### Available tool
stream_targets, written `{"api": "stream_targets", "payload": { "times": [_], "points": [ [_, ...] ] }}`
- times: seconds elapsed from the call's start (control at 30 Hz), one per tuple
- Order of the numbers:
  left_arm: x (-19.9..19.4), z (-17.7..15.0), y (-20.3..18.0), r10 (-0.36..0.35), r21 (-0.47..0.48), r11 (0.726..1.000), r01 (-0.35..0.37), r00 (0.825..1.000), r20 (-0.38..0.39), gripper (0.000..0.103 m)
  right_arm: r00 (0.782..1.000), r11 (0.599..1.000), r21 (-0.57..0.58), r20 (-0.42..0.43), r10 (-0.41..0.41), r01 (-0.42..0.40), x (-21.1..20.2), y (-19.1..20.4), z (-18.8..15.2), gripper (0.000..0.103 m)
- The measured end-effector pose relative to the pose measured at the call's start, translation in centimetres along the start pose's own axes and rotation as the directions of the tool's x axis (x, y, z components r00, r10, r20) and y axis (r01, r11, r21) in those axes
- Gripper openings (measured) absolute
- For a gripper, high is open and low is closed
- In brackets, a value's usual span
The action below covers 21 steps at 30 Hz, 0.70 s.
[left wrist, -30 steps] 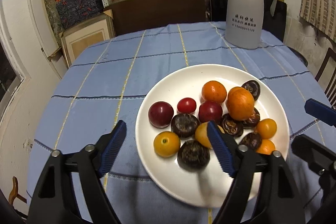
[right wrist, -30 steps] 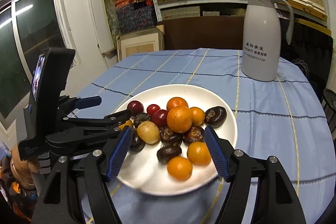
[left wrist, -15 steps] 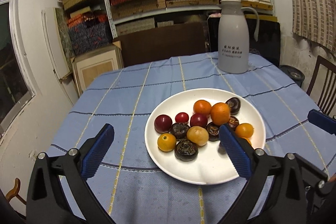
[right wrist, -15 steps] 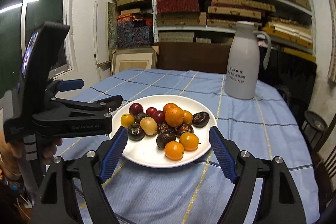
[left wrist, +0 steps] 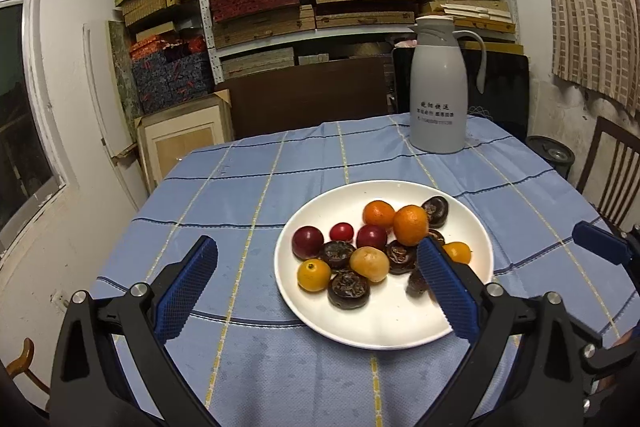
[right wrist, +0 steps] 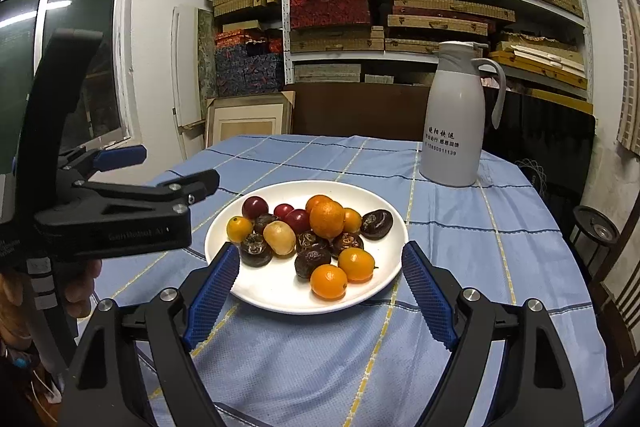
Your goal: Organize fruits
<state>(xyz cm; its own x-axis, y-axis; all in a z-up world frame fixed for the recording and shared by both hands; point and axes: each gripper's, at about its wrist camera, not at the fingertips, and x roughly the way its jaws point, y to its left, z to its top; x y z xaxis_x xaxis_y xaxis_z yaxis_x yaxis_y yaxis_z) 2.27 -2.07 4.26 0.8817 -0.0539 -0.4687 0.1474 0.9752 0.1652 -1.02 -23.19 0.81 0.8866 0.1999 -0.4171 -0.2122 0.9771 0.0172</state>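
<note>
We stood before metal shelves (right wrist: 400,7) stacked with woven and brocade boxes, at a round table under a blue cloth with yellow and dark stripes (left wrist: 248,195). At the far right of the table rose a pale grey plastic thermos jug (right wrist: 456,119) with a curved handle; Chinese characters ran across its body above the number 15850011139. A dark wooden chair (left wrist: 608,171) waited past the table's right edge, and a window (right wrist: 68,67) filled the left wall.

Near the middle of the cloth sat a round white ceramic plate (left wrist: 384,327) carrying the fruit: orange tangerines (left wrist: 410,225), small yellow-orange kumquats (left wrist: 314,275), dark red plums (left wrist: 307,242), one pale yellow fruit (left wrist: 369,264) and several wrinkled dark brown fruits (left wrist: 348,290), all bunched toward the far half and touching one another.

Our left gripper (left wrist: 316,295) hung released over the near left of the plate, its blue ribbed pads (left wrist: 186,291) spread wide, the right pad hiding some fruit. Seen from the right wrist, its black body carried faint lettering we could not read with certainty. Our right gripper (right wrist: 320,291) was likewise released, pads on either side of the plate's near rim, holding nothing.
</note>
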Motion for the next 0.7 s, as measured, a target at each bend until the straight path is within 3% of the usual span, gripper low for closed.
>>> {"api": "stream_targets", "payload": {
  "times": [0.4, 0.7],
  "points": [
    [1.0, -0.1, 0.2, -0.007, -0.015, 1.000, 0.007, 1.000, -0.015, 0.098, 1.000, 1.000, 0.012, -0.026, 0.011, -0.010, 1.1, 0.0, -0.8, 0.084],
    [1.3, -0.4, 0.3, 0.030, -0.040, 0.999, -0.031, 0.999, -0.023, 0.098, 0.999, 0.999, 0.036, -0.033, 0.008, -0.007, 1.5, -0.2, -0.6, 0.084]
  ]
}}
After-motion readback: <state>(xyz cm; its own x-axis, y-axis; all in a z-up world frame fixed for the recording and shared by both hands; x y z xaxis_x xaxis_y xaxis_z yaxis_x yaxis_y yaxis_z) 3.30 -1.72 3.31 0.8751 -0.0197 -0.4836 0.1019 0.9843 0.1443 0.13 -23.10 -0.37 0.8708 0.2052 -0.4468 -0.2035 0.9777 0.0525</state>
